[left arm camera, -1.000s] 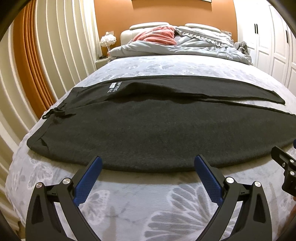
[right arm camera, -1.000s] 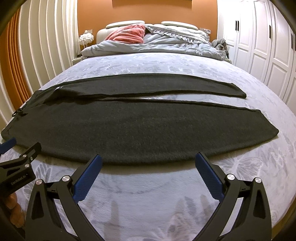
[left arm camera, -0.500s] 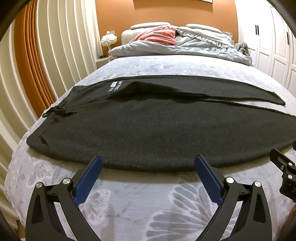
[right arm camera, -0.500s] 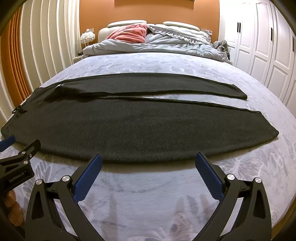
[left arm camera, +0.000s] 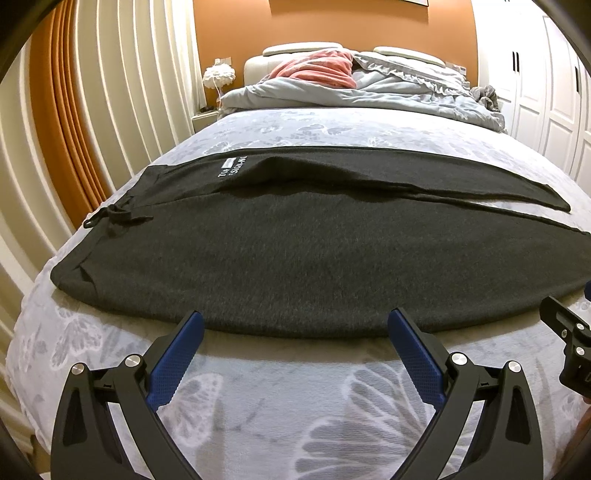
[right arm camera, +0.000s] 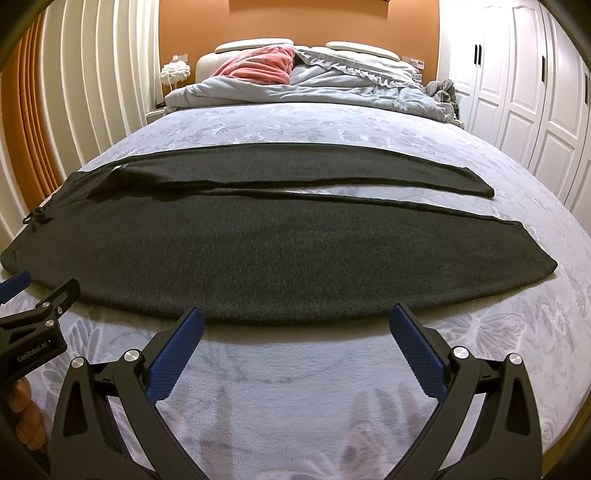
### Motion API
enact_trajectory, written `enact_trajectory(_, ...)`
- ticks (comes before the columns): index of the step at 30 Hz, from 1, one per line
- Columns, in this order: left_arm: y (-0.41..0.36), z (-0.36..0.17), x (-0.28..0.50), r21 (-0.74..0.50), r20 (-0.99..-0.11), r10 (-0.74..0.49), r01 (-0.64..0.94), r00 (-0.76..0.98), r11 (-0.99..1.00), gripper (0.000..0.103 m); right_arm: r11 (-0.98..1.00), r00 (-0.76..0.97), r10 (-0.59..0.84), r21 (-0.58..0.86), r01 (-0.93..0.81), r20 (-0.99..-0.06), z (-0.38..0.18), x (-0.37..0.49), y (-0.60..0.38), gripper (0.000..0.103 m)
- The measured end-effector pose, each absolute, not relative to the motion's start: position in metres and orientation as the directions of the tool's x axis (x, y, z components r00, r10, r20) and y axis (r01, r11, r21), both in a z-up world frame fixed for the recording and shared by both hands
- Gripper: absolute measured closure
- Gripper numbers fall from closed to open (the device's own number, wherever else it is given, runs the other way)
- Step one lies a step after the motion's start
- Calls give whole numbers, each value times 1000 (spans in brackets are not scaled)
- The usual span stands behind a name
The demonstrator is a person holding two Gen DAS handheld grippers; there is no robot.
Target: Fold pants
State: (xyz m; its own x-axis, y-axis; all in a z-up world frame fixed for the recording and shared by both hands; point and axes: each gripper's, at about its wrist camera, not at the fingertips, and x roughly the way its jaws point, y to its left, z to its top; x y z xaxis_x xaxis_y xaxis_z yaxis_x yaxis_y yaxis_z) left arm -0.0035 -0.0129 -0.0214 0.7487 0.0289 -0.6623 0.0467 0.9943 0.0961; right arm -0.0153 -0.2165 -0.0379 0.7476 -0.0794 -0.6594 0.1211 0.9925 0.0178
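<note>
while the dark grey pants (left arm camera: 295, 254) lie flat across the bed (left arm camera: 332, 125), legs pointing right, both the left gripper (left arm camera: 295, 325) and right gripper (right arm camera: 295, 321) hang spread wide and empty just before the near hem; a white label (left arm camera: 232, 168) near the waistband is only partly readable.

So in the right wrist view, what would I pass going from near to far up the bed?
The right gripper, open → bare butterfly-print bedspread → near leg of the dark grey pants → far leg → more bedspread → rumpled grey duvet → pink blanket → white headboard → orange wall.
</note>
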Motion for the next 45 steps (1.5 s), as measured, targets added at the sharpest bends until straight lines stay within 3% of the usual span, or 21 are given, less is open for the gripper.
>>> enact_trajectory(27,-9,-27,-4,74,-673,7,58,739,996,5,994,722,-50,37,104,-690,-47,-9,-217,5)
enact_trajectory(33,27,2,13,-81,-681,-119,88,723,993,5,995,714,-29,48,87,-700,-28,-1,-246,5)
enact_trajectory(36,73,35,52,-99,-658,-82,21,749,995,5,993,720,-91,-4,121,-688,1,21,-294,5)
enact_trajectory(39,130,59,124,-85,-699,15,-104,715,991,5,980,709,-176,-53,192,-683,22,63,-364,5)
enact_trajectory(45,228,59,273,-107,-780,126,-329,613,938,5,935,661,-182,80,346,-728,24,169,-512,5)
